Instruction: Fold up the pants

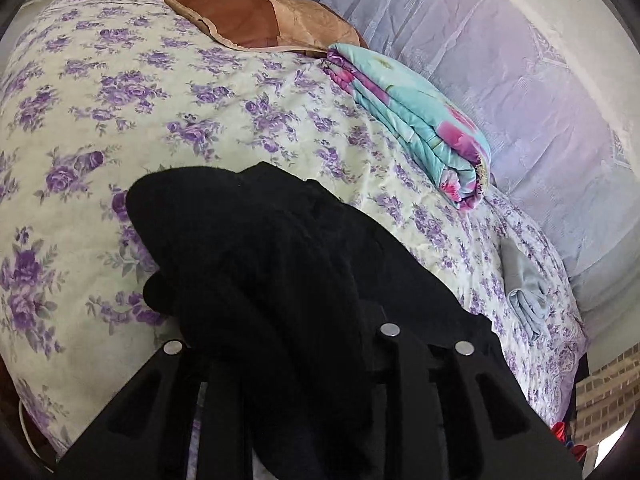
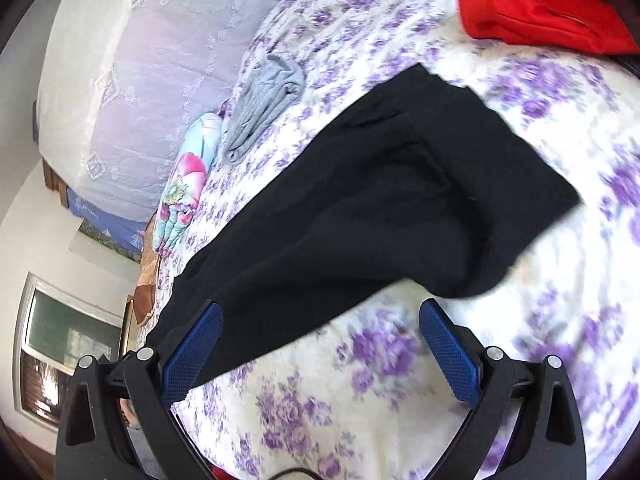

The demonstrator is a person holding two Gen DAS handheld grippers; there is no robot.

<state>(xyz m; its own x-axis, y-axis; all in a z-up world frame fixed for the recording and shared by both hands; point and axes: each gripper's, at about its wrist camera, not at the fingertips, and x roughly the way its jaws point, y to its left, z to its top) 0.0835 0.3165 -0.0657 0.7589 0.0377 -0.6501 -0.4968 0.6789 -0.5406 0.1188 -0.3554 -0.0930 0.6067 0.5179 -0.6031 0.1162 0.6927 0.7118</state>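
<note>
Right now I count one pair of black pants [image 2: 360, 208], one folded turquoise quilt [image 1: 420, 120], one grey garment [image 2: 264, 100], one red garment [image 2: 532, 12] and one brown pillow [image 1: 260, 20], all on one bed [image 1: 120, 120] with a purple-flowered cover.

From my right wrist view the pants lie spread across the bed, running from the waist end near the red garment down toward the lower left. They look plain, dark and soft, with a few shallow creases and one rounded fold hanging at the near edge. My right hand-held gripper [image 2: 320, 344] has its blue pads [image 2: 448, 356] wide apart. The left pad sits at the edge of the pants leg; I cannot tell whether it touches. The right pad is over bare bedcover.

From my left wrist view a bunched heap of the black cloth [image 1: 256, 264] covers the fingers of my left hand-held gripper [image 1: 288, 360]. The fingers stand close together with cloth between them, so it is clamped on the pants. The quilt lies beyond, beside a pale curtain [image 1: 520, 100].
</note>
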